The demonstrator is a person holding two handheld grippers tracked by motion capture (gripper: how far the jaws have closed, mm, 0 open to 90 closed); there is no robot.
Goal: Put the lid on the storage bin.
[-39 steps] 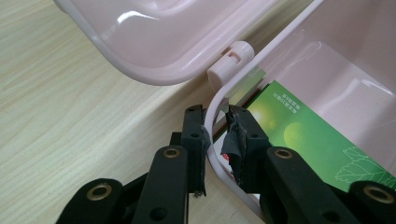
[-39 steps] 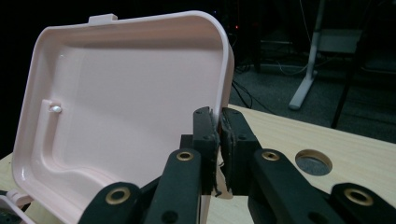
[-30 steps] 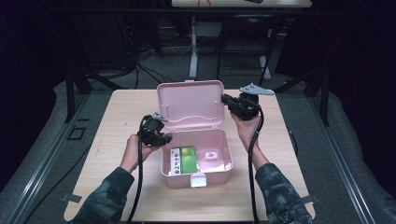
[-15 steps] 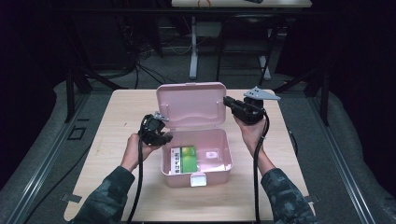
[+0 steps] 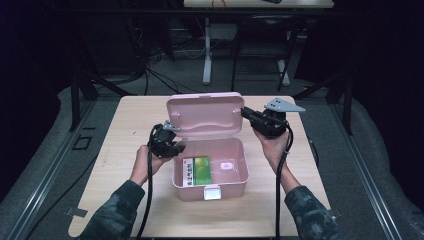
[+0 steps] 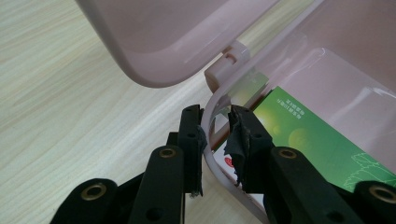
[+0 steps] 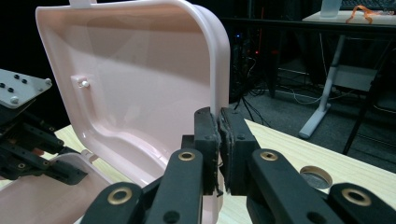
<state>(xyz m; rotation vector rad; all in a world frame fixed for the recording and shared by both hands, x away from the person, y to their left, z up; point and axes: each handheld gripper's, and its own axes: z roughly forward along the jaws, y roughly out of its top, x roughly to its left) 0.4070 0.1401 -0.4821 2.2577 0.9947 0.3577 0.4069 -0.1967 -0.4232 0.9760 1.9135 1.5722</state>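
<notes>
One pink box (image 5: 210, 167) stands open near the middle of the desk (image 5: 130, 120), its front close to the near edge. The left gripper (image 5: 172, 145) sits at the box's left wall; its two jaws stand narrowly apart and straddle the wall's rim (image 6: 212, 140), one jaw outside and one inside, pads touching or nearly touching it. The right gripper (image 5: 247, 114) sits at the right edge of the one raised lid (image 5: 204, 114), which stands almost upright toward the far edge; its jaws are pressed together on the lid's rim (image 7: 219, 93). One green packet (image 5: 196, 171) lies flat in the box's left half, just beside the left gripper's inner jaw. There are two grippers, one in each hand.
</notes>
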